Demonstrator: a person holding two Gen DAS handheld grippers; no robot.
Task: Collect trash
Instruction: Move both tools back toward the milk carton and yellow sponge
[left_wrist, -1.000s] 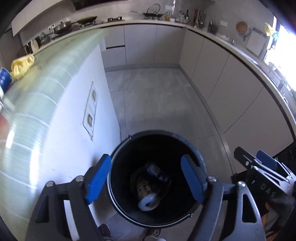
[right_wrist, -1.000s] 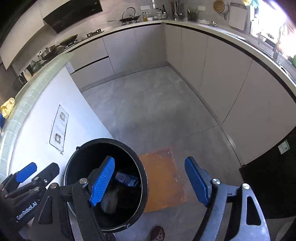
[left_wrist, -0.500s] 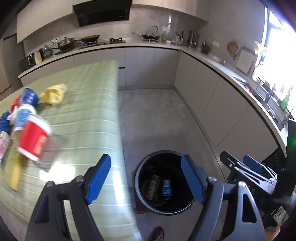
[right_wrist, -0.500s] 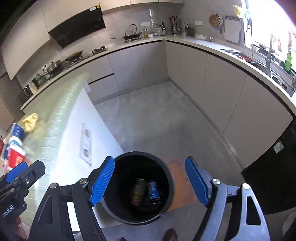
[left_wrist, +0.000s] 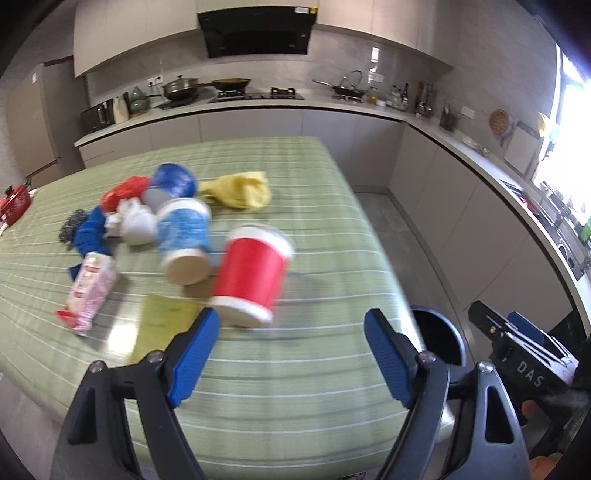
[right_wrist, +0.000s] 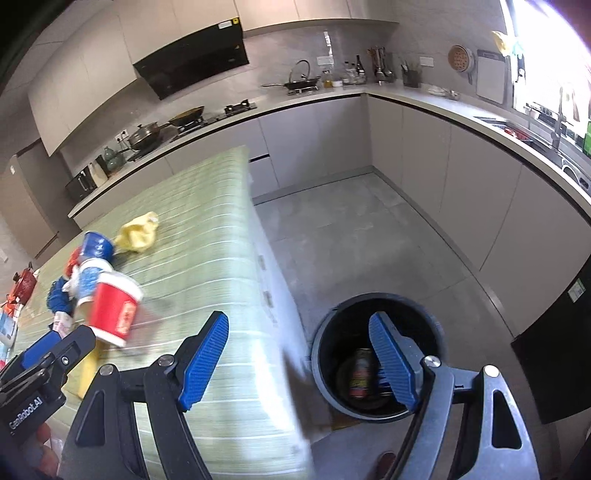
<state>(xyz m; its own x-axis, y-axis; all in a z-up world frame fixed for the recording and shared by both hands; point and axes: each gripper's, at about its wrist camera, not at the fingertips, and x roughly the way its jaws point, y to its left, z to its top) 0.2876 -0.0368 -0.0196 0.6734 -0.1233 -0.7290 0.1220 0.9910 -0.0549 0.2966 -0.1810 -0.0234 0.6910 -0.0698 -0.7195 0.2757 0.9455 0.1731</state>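
Red cup (left_wrist: 253, 271) btwn gripper (left_wrist: 291, 354) & blue cup (left_wrist: 183, 236)

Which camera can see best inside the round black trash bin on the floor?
The right wrist view. It looks down into the round black trash bin, showing its whole rim and a can lying at the bottom. The left wrist view catches only a dark sliver of the bin behind the green striped table's edge, nothing inside.

Black left claw (left_wrist: 291, 354), ribbed blue pads, silver screws, right claw (right_wrist: 301, 363) alike
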